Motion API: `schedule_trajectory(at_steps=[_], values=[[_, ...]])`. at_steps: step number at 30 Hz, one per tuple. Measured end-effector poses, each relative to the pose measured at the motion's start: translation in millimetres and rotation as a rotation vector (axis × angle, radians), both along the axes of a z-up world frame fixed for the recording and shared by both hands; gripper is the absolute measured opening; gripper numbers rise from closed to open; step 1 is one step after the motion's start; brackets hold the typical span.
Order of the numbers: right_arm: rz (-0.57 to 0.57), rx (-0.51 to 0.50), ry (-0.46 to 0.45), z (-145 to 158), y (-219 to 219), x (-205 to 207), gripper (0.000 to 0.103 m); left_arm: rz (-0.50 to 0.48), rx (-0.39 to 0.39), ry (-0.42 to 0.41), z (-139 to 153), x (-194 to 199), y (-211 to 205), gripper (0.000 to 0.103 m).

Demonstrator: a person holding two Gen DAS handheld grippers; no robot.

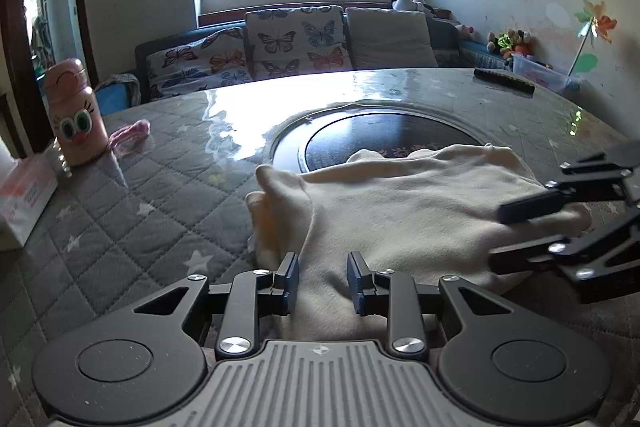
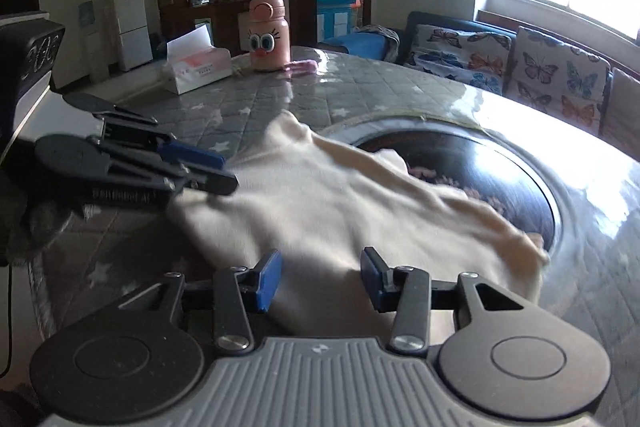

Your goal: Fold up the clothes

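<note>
The cream garment lies bunched on the desk, partly over the dark round inset at the desk's centre. The left gripper hovers at the garment's near edge, jaws apart with cloth showing between them. The right gripper does likewise, jaws apart. A pink bottle and tissue box stand near the far edge.

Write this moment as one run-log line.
left gripper: open over cream garment | right gripper: open, same | table: fold unfinished
</note>
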State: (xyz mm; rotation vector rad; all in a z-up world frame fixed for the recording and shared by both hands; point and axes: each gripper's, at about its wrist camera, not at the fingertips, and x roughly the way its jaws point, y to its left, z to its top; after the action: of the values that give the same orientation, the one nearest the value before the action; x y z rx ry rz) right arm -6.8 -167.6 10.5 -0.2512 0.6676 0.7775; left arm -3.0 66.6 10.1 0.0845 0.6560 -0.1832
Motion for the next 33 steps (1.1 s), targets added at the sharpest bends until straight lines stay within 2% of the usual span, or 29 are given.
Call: schedule_trajectory(at_steps=[5,8,11,17,22,25,33], values=[[-0.055,0.058,0.024,8,-26,-8,0.051,0.002,-0.015,-0.008,6,1,1,0.03],[-0.106,0.084,0.057,8,-42,-5,0.051,-0.007,-0.027,-0.021,11,7,-2,0.03],[-0.141,0.058,0.1,-2,-51,-2,0.051,-0.015,-0.04,-0.024,13,16,-7,0.03],[-0.127,0.081,0.074,8,-57,1,0.052,-0.005,-0.07,-0.006,9,40,-5,0.03],[-0.142,0.087,0.106,2,-58,17,0.052,0.064,-0.087,0.033,-4,56,14,0.03],[-0.151,0.09,0.125,-1,-59,27,0.052,0.071,-0.15,0.05,-10,58,27,0.03],[-0.189,0.1,0.086,4,-59,54,0.052,0.047,-0.157,0.009,6,58,18,0.029]])
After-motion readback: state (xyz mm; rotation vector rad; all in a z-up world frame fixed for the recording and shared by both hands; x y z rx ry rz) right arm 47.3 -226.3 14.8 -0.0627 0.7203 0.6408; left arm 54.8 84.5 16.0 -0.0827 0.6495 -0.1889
